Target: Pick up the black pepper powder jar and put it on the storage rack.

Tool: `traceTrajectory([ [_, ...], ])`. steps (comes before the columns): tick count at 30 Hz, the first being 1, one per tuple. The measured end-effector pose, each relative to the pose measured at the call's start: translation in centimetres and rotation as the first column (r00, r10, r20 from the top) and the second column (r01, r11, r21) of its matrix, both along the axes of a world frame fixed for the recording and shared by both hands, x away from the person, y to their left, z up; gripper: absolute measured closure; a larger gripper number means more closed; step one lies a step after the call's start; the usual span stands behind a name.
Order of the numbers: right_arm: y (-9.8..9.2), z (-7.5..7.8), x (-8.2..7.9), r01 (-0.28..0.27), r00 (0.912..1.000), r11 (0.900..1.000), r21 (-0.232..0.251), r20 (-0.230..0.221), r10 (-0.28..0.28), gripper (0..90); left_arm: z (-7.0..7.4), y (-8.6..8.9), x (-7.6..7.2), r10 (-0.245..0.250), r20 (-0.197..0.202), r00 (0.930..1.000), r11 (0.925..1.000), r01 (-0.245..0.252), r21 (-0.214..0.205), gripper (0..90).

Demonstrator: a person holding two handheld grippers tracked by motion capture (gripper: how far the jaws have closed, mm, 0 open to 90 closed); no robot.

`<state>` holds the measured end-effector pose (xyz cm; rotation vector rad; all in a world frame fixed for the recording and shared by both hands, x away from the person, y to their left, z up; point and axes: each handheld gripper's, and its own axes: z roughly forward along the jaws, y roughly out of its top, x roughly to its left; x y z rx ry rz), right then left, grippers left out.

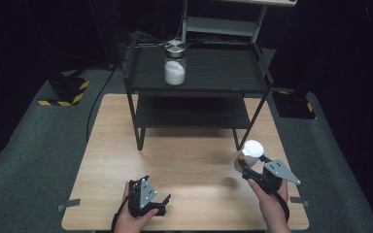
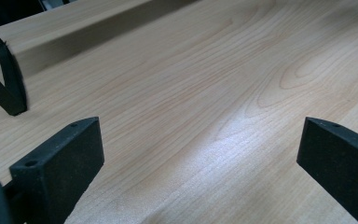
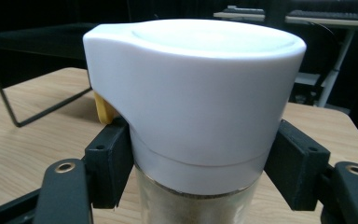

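The right gripper (image 3: 200, 168) is clamped on a white-lidded jar (image 3: 196, 102) just under its lid, likely for a steady carry; the left gripper (image 2: 200, 158) rests spread apart above bare table (image 2: 214, 70), seemingly idle; a second jar (image 1: 175, 68) sits on the black shelf (image 1: 233, 73) well beyond both.

High view: fixed overhead, faces forward and down on whole bench (image 1: 184, 160), black rack (image 1: 196, 73) at upper centre of frame. Left gripper view: low, very near bench surface (image 2: 205, 93), rack leg (image 2: 7, 84) at upper left. Right gripper view: close on white-lidded jar (image 3: 196, 93), bench and rack behind. All three share bench top and rack.
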<state>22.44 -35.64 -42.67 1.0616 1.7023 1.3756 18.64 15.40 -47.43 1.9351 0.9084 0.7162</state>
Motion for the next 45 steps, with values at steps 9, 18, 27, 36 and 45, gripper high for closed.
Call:
traceTrajectory([
  [9,1.0,2.3,-0.5,-0.043,0.9978,0.999,0.01,0.052,0.042,30.9,0.0,0.2,-0.1,0.017,-0.007,0.9998,0.9998,-0.017,-0.011,0.7],
  [18,2.1,5.0,-1.5,-0.069,0.9908,0.9975,0.011,0.117,0.068,30.9,-0.2,0.9,-0.3,0.011,0.005,0.9999,0.9998,-0.011,-0.019,0.7],
  [27,2.8,6.8,-1.7,-0.066,0.9899,0.9977,0.015,0.126,0.063,30.9,-0.1,1.0,-0.2,0.004,0.006,1.0,1.0,-0.004,-0.004,0.7],
  [36,3.4,8.8,-0.9,-0.062,0.9894,0.998,0.016,0.132,0.059,30.9,-0.2,1.1,-0.3,-0.019,0.024,0.9995,0.9998,0.019,0.011,0.7],
  [45,4.3,10.4,0.1,-0.064,0.9869,0.9977,0.022,0.15,0.06,31.0,-0.3,1.4,-0.2,-0.009,0.016,0.9998,0.9998,0.009,-0.015,0.7],
])
